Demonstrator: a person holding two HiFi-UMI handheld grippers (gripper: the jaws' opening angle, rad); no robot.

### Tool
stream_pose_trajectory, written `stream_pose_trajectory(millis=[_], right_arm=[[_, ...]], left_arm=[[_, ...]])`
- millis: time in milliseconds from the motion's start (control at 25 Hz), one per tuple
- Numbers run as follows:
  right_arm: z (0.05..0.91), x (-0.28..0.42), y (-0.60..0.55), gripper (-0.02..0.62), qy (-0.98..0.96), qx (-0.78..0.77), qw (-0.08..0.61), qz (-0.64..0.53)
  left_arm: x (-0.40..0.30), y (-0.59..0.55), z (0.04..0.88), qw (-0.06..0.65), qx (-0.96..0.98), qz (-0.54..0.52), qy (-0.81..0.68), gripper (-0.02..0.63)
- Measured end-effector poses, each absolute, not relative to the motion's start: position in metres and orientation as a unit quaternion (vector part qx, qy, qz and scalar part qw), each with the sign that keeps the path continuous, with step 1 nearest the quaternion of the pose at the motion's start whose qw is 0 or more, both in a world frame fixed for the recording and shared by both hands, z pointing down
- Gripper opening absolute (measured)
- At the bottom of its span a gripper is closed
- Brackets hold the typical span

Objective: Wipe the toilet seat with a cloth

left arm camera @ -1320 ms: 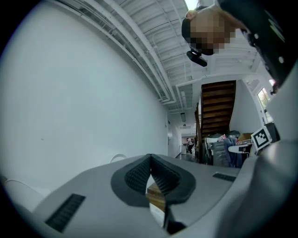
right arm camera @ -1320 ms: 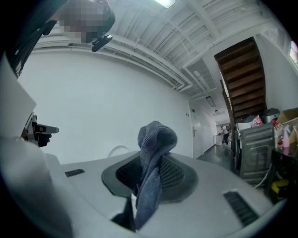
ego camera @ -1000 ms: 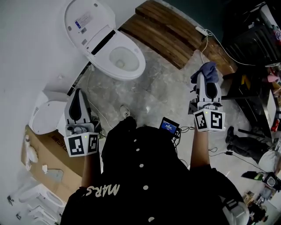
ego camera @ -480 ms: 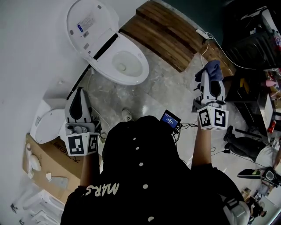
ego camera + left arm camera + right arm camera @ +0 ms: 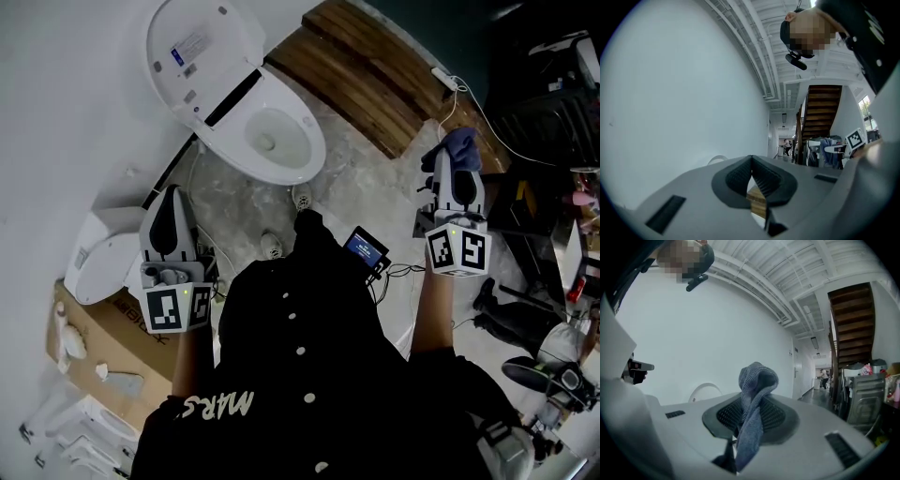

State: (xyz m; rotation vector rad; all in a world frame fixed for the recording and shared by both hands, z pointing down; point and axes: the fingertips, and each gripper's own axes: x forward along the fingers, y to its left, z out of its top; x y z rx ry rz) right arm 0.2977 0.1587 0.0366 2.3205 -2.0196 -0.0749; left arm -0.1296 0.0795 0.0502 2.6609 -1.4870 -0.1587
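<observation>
On the marbled floor (image 5: 366, 192) the toilet seat (image 5: 309, 155) is now seen nearer, a step having been taken toward it. The cloth (image 5: 753, 397) is pinched in the right tongs (image 5: 750, 414), well apart from the seat; the left tongs (image 5: 751, 163) are closed, empty.

The cloth (image 5: 757, 376) pinched in the right tongs (image 5: 749, 404) is a soft blue-grey knit with a visible ribbed weave, matt and limp. Both tongs have smooth, matt grey plastic shells. The right one's pads (image 5: 777, 416) are dark and finely ridged, and the left tongs (image 5: 751, 161), closed on nothing, show the same ribbed dark lining. The toilet (image 5: 305, 159) looks like glossy white ceramic, and its raised lid (image 5: 192, 47) like smooth white plastic. The floor (image 5: 375, 202) has a mottled grey stone look with a slight sheen. The platform (image 5: 366, 80) is made of dark, grained wooden planks. The box (image 5: 89, 323) is dull brown cardboard. The wall (image 5: 684, 93) is smooth, matt white.
</observation>
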Motion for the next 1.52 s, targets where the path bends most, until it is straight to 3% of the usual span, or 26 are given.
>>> stream_pose_trajectory(millis=[680,1520], right_arm=[[0.098,0.343,-0.023,0.089,-0.738,0.673,0.055,0.010],[0.277,0.233,-0.158,0.089,-0.862,0.482,0.147,0.053]], left_arm=[[-0.065,-0.024,0.053,0.044,0.834,-0.006,-0.550,0.009],[-0.061,-0.027,0.121,0.083,0.792,0.053,-0.602,0.009]])
